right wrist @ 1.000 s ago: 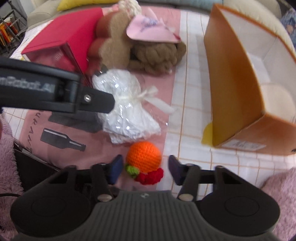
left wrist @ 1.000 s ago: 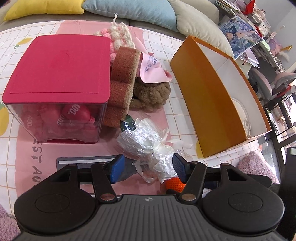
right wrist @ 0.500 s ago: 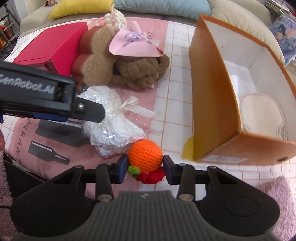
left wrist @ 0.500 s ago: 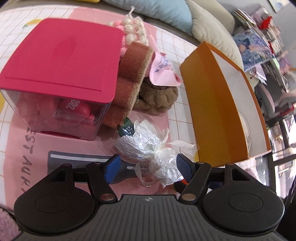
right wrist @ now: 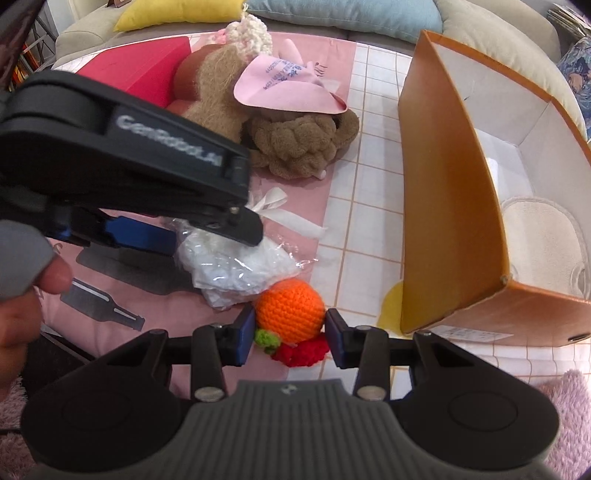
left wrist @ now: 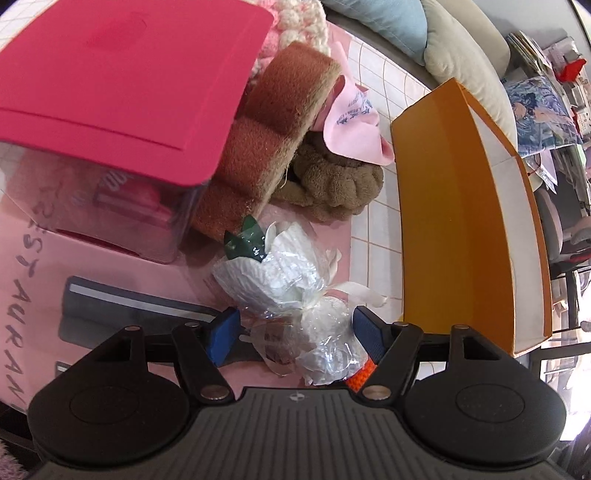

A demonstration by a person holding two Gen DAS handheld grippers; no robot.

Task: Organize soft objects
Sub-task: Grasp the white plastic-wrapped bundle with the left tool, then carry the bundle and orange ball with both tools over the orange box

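- Table under me: white cloth (right wrist: pixel 373 206) with an orange grid, pink mat (left wrist: pixel 122 280) laid over it, printed with grey bottles and lettering.
- Sofa (right wrist: pixel 85 29) behind the table, grey; yellow cushion (right wrist: pixel 181 13), blue cushion (right wrist: pixel 343 14), beige cushion (left wrist: pixel 465 62) along it.
- Far right from my left side: cluttered shelves (left wrist: pixel 561 48), blue patterned cloth (left wrist: pixel 539 107), chair (left wrist: pixel 569 236).
- Fluffy pink rug (right wrist: pixel 565 417) at my lower right.
- Bright, even daylight.
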